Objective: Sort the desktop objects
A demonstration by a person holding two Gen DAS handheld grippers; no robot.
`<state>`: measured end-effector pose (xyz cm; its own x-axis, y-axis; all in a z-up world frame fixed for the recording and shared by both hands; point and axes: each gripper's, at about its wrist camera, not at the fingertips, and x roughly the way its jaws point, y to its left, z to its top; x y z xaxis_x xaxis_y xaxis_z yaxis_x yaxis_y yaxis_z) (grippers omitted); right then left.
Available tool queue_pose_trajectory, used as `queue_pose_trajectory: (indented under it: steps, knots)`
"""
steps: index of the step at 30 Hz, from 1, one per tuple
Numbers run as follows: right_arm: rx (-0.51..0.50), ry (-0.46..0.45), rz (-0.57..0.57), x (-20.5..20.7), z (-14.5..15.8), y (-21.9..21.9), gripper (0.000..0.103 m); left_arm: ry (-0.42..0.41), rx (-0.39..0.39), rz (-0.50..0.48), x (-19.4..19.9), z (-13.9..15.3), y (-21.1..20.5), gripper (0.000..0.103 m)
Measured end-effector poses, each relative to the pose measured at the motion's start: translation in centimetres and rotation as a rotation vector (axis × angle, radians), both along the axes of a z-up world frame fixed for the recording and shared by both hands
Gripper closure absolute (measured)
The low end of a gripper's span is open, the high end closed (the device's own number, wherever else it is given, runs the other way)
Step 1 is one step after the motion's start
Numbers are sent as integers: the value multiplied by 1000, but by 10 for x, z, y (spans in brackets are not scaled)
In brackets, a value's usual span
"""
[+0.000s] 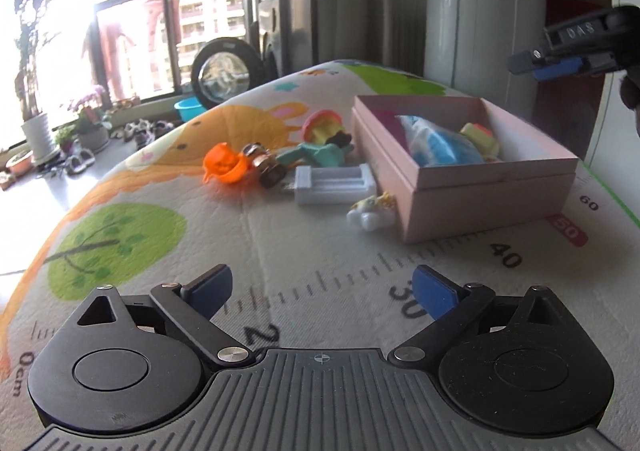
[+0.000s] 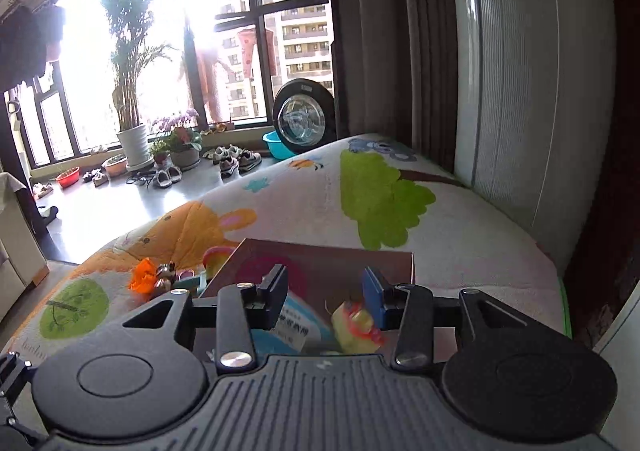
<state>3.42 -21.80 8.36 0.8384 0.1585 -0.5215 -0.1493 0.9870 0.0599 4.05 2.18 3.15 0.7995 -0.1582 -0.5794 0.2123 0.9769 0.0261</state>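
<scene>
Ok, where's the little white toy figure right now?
In the left wrist view, the white figure lies on the mat, beside the pink box's near-left corner, just below the grey block.

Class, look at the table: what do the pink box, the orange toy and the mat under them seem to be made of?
Pink box: probably matte cardboard, with thin straight walls, crisp edges and no shine.
Orange toy: likely moulded plastic, with a smooth, bright, slightly glossy surface.
Mat: apparently printed fabric or soft foam; faint folds and a dull finish show, but the look cannot settle which.
</scene>
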Motion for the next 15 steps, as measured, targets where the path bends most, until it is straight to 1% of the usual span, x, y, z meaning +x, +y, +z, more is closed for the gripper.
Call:
queue_pose_trajectory:
  steps: [2,4,7,9,11,13,15]
  knots:
    - [-35,24,29,-13,-14,12,56,6,-6,33,-2,-3,12,3]
    - [-47,55,65,-28,-24,26,55,-1,-5,65,-5,-5,22,3]
    - [-75,70,127,-44,-30,50,55,-11,-4,106,-7,-6,34,3]
    - [-96,66,174,-54,-24,69,54,-7,-11,130,-7,-7,41,2]
    - [-111,69,211,-58,-21,84,50,-2,-12,153,-8,-8,47,2]
    - [-135,76,244,-57,-15,99,49,1,-11,173,-9,-11,52,2]
    - [-136,102,272,-51,-8,111,49,15,-26,187,-9,-13,57,1]
